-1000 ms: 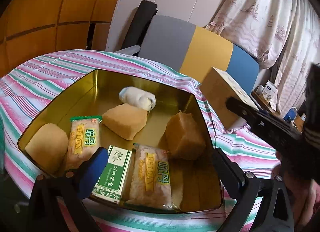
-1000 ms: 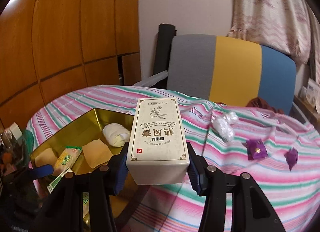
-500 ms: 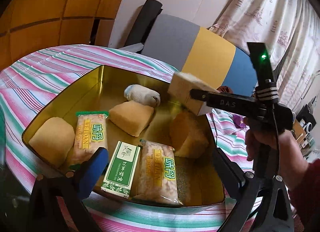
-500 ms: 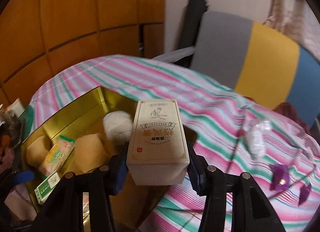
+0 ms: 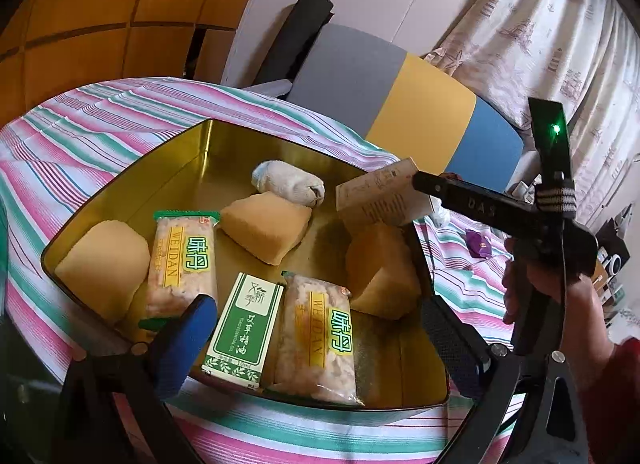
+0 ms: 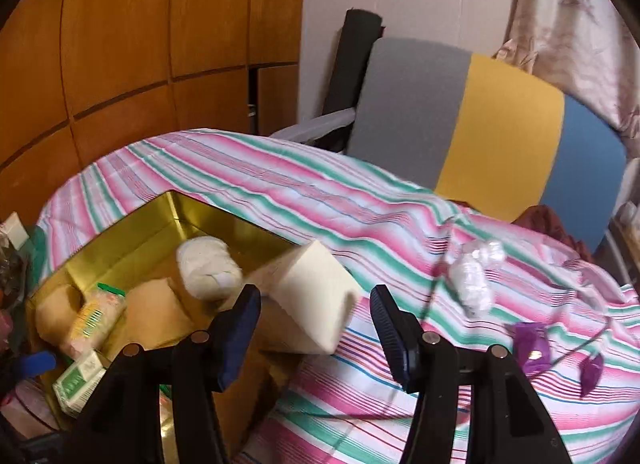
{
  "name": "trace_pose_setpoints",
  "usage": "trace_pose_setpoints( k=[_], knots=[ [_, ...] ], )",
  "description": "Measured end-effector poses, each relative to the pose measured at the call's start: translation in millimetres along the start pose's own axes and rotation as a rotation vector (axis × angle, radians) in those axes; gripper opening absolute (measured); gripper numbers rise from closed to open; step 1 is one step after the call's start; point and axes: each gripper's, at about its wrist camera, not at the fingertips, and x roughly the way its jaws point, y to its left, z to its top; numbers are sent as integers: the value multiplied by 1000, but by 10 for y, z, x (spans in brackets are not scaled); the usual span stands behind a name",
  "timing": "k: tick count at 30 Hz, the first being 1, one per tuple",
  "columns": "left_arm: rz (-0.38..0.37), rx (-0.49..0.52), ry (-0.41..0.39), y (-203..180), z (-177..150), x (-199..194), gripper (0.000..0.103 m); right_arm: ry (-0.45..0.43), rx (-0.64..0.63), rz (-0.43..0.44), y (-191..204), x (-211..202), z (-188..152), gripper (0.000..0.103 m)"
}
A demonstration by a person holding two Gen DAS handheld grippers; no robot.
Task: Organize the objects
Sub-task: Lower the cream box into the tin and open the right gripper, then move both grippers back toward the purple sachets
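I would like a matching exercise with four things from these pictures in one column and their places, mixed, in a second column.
Things:
1. beige box
2. green box
3. white roll
4. purple wrappers

Places:
A. on the striped cloth, outside the tin
B. tilted over the tin's right edge
C. near the tin's far wall
D. between two snack packets

Pairs: 1-B, 2-D, 3-C, 4-A

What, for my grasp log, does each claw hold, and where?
Nothing. Both the left claw and right claw are open; the cream cardboard box tilts loose.

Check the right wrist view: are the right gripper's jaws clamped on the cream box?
No: the right gripper is open, and the tilted, blurred cream box sits loose between its spread fingers.
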Motion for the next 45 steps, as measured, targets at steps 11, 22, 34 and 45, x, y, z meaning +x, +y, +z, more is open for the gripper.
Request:
trace_pose_setpoints(
  k=[11,22,34,45],
  knots=[
    [-10,11,-2,-66,-10,-25,103,35,60,-111,-37,123,30,58],
    [-4,7,-2,-49,-19,-24,103,20,74,-165,31,99,-65,58],
    [-23,54,32,-232,-137,30,103,70,244,-138,-367,-107,-533,58],
    [-42,138,36,-488,-229,-26,103,117,318,-187,-645,-257,-1067,58]
  ],
)
